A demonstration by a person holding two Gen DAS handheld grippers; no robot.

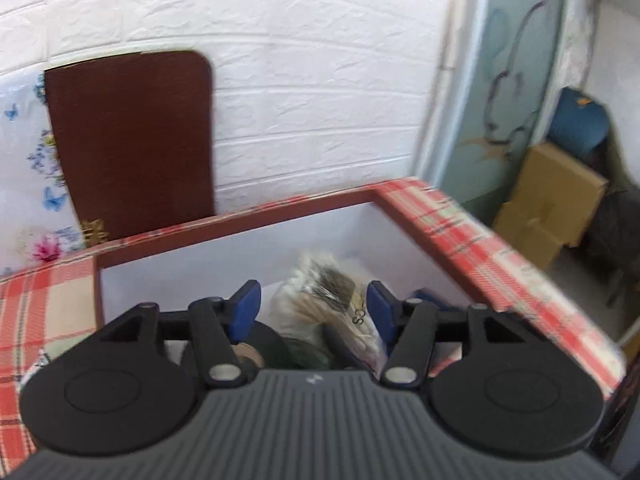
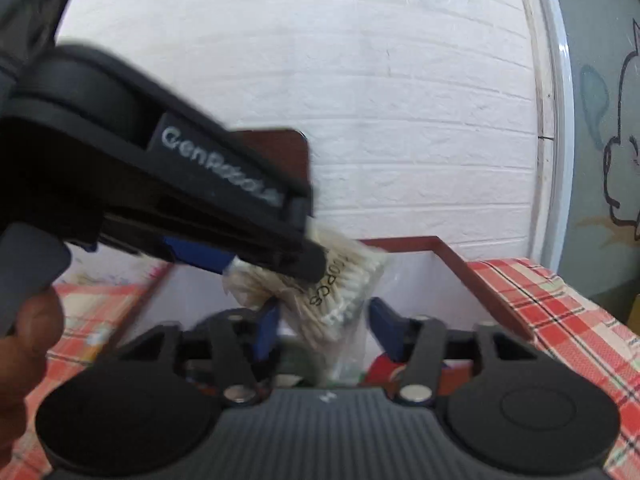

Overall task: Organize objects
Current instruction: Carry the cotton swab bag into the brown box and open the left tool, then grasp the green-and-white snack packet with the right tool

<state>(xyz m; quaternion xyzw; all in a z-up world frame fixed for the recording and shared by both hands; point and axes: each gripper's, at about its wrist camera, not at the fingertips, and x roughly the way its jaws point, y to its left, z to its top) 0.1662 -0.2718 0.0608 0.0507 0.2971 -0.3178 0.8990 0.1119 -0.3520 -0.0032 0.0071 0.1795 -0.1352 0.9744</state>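
In your left wrist view, your left gripper (image 1: 314, 308) had its two blue fingers spread wide apart. A soft, crinkly clear bag of cotton swabs (image 1: 320, 300) sat in the gap between them. You could not tell here if the fingers touched the bag. The bag was over the open box (image 1: 240, 236), which had smooth white walls inside and a dark red rim. A round dark roll of tape (image 1: 260, 344) lay low in the box, at about 7 o'clock from the bag. The box sat in a checked red and cream cloth (image 1: 480, 240). A flat brown board (image 1: 132, 140) with round corners leaned on the bumpy white brick wall (image 1: 320, 80) at 11 o'clock.

In your right wrist view, your right gripper (image 2: 322, 326) also had its blue fingers wide apart and held nothing. The bag of swabs (image 2: 336, 292) hung in front of it, above the white box (image 2: 420, 280). Your left gripper (image 2: 276, 268) reached in from 10 o'clock, black and blocky, and it pinched the top of the bag. The thin sticks inside looked like pale straw with white fluffy tips. The red checked cloth (image 2: 540, 300) lay at 3 o'clock.
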